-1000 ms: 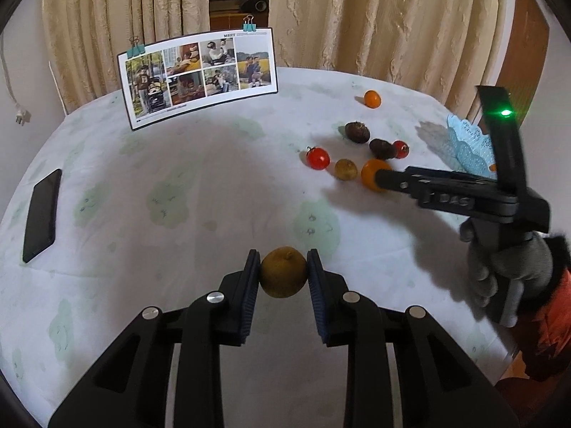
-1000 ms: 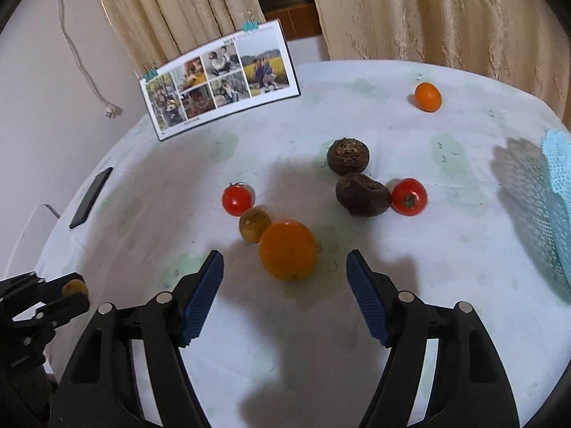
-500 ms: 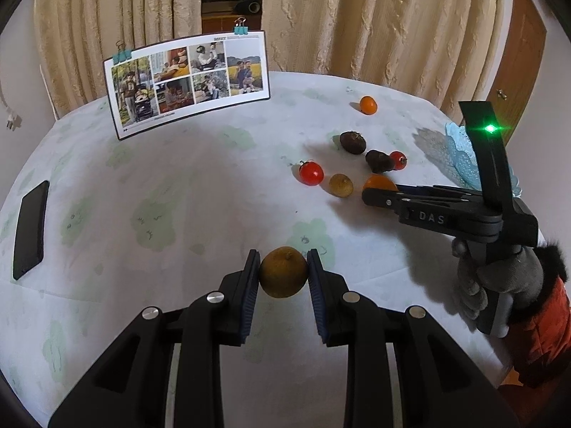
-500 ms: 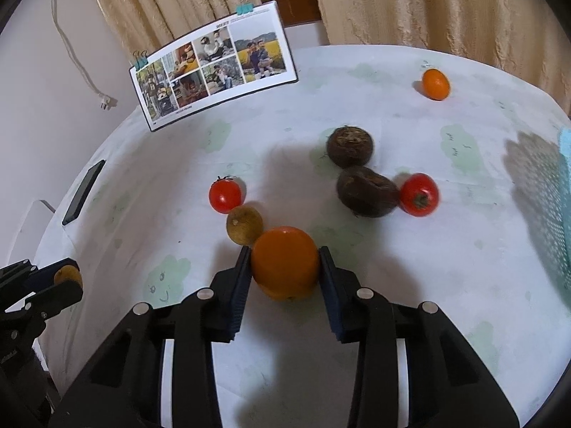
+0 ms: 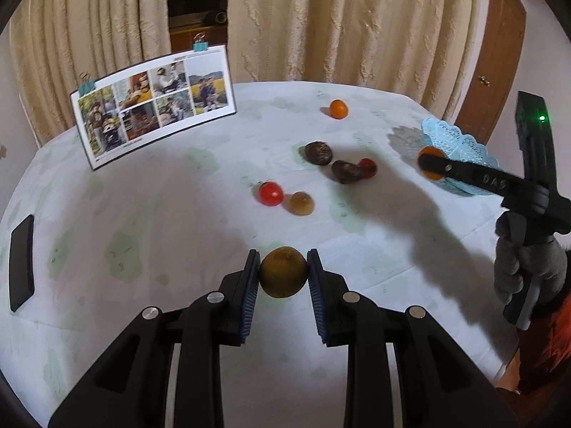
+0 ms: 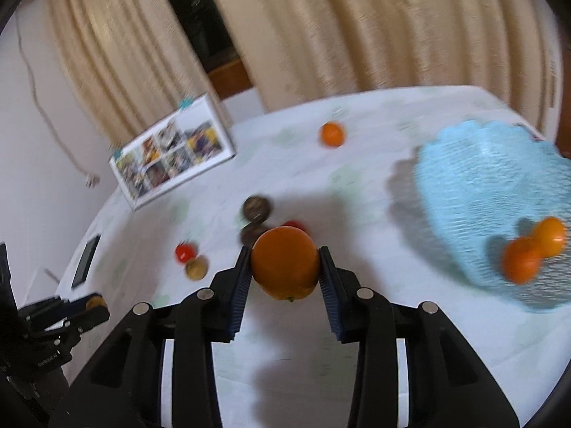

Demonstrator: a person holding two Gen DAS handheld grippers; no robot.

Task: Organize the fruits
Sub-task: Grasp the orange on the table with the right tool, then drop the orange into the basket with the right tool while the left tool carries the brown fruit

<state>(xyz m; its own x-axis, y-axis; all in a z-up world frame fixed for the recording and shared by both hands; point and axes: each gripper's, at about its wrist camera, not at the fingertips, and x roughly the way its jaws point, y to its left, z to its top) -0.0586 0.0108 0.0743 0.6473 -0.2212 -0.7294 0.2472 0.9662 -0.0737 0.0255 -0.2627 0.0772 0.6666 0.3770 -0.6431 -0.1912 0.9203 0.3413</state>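
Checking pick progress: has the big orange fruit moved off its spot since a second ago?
Yes. The big orange fruit, clamped in the right gripper, has left the brownish fruit and red tomato, moving right to the light-blue lacy basket.

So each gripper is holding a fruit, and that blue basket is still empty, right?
Not quite: the blue basket already holds two oranges, as the right wrist view shows. The left gripper grips a brownish fruit; the right gripper grips an orange.
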